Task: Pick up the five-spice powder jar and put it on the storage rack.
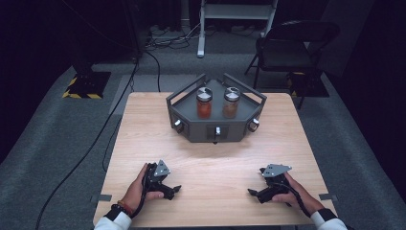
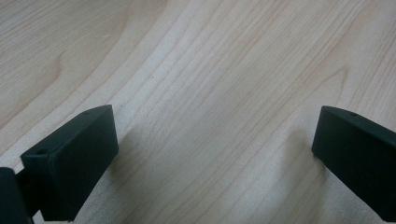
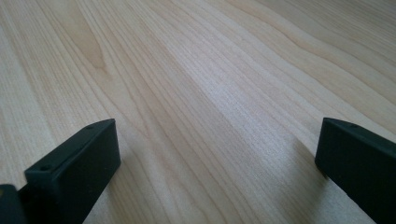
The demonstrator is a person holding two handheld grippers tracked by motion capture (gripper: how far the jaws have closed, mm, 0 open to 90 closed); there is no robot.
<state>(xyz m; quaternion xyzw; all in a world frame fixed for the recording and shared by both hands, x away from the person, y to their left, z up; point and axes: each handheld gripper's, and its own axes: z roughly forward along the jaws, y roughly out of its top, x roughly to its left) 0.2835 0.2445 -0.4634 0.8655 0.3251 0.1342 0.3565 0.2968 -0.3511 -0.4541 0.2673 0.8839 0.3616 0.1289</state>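
Observation:
A dark grey angular rack [image 1: 216, 129] stands at the far middle of the wooden table [image 1: 143, 124]. Two clear jars with silver lids stand upright in it: one with red contents [image 1: 204, 103] on the left, one with brown contents [image 1: 231, 102] on the right. My left gripper [image 1: 175, 190] rests near the front left of the table, held by a hand, pointing right. My right gripper [image 1: 251, 192] rests near the front right, pointing left. In the left gripper view the gripper [image 2: 215, 140] is open over bare wood. In the right gripper view the gripper [image 3: 217, 149] is open too.
Small knobs [image 1: 218, 130] stud the rack's front faces. A black chair [image 1: 287, 48] and a white frame [image 1: 237, 14] stand on the grey carpet behind the table. Cables [image 1: 95, 139] run along the floor at the left. A wide stretch of wood separates the grippers from the rack.

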